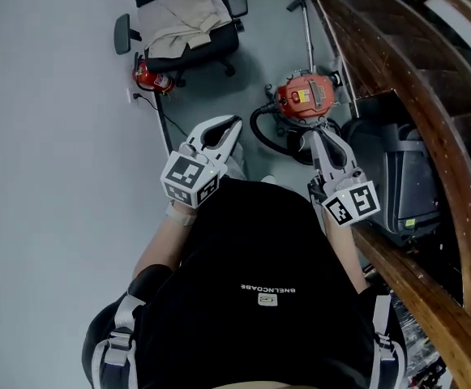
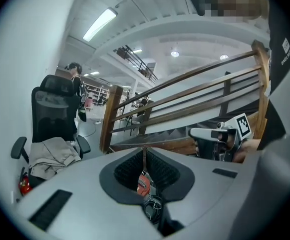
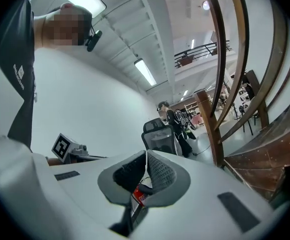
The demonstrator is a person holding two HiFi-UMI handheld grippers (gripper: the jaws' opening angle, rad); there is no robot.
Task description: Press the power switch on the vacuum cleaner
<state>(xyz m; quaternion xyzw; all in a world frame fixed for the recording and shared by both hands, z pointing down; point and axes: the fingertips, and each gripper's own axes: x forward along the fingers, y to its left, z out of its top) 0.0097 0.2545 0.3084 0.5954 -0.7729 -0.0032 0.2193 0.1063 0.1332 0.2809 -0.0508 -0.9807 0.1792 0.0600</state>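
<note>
The red vacuum cleaner point(image 1: 304, 96) stands on the grey floor ahead of me, with a black hose point(image 1: 269, 133) looped beside it and its wand point(image 1: 307, 29) reaching away. My left gripper point(image 1: 237, 122) hovers to the left of it, shut and empty. My right gripper point(image 1: 310, 134) is also shut and empty, with its tips just short of the vacuum's near side. In the left gripper view, the vacuum point(image 2: 143, 183) shows through the gap behind the closed jaw tips. The right gripper view shows the vacuum point(image 3: 140, 194) the same way. I cannot make out the power switch.
An office chair point(image 1: 190, 23) draped with beige cloth stands at the far left, with a red fire extinguisher point(image 1: 147, 75) beside it. A wooden stair railing point(image 1: 397, 79) runs along the right, and a dark bin point(image 1: 397, 177) sits under it. A person point(image 3: 169, 115) stands far off.
</note>
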